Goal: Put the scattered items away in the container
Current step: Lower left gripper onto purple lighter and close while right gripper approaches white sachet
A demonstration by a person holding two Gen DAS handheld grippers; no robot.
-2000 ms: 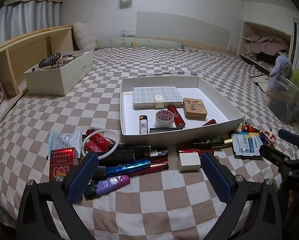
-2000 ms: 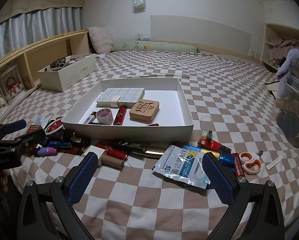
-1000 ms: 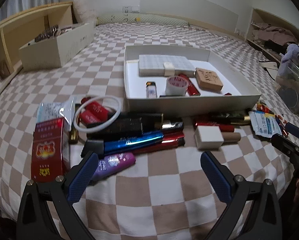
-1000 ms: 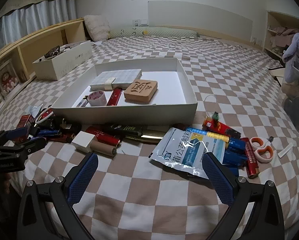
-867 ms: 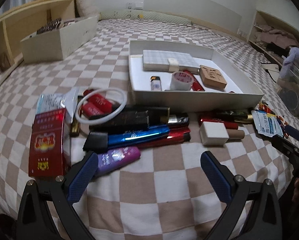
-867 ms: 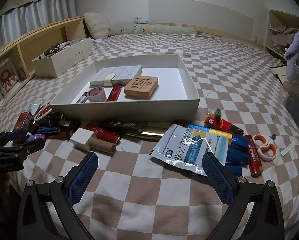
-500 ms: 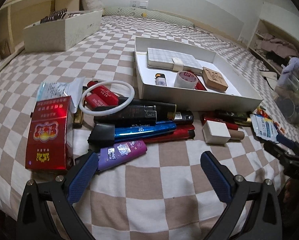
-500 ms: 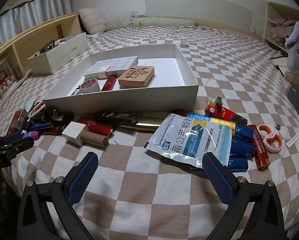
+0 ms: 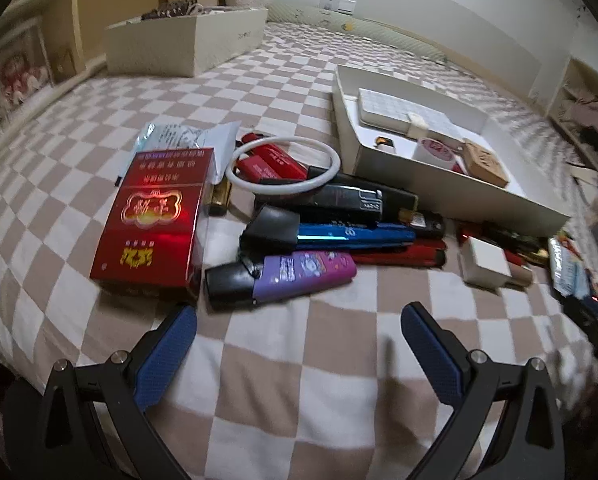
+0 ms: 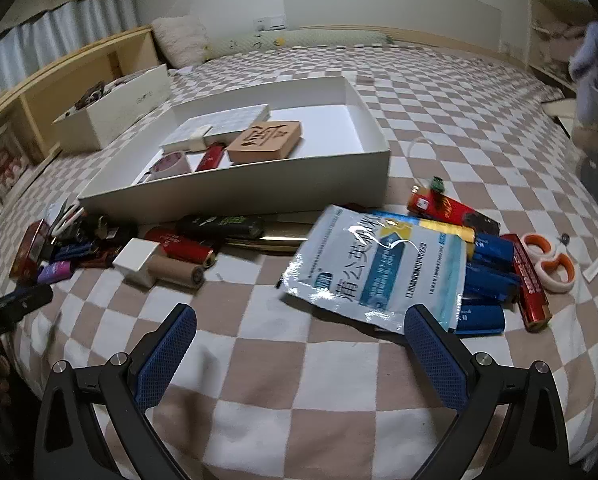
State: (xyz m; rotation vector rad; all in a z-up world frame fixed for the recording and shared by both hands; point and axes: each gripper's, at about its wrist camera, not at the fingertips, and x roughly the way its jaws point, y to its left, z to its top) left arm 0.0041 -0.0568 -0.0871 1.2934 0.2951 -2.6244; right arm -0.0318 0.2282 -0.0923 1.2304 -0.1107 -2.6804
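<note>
A white tray (image 9: 451,178) (image 10: 235,190) on the checkered bed holds a checked wallet, a tape roll, lighters and a wooden block (image 10: 265,142). My left gripper (image 9: 299,320) is open and empty, just short of a purple lighter (image 9: 283,278) and a red cigarette pack (image 9: 155,216). A blue lighter (image 9: 339,236), black items and a white ring (image 9: 283,162) lie behind them. My right gripper (image 10: 299,320) is open and empty, just short of a blue-white foil pouch (image 10: 379,268). Blue tubes (image 10: 487,276) lie to its right.
A white block with a brown roll (image 10: 155,266) and red lighters lie in front of the tray. Orange-handled scissors (image 10: 551,260) lie at the right. A white storage box (image 9: 187,44) stands at the far left by a wooden shelf. The other gripper's tip (image 10: 15,306) shows at the left edge.
Both grippers have moved forward and lower toward the scattered items. The left one has swung left toward the purple lighter and cigarette pack. Nothing has been picked up.
</note>
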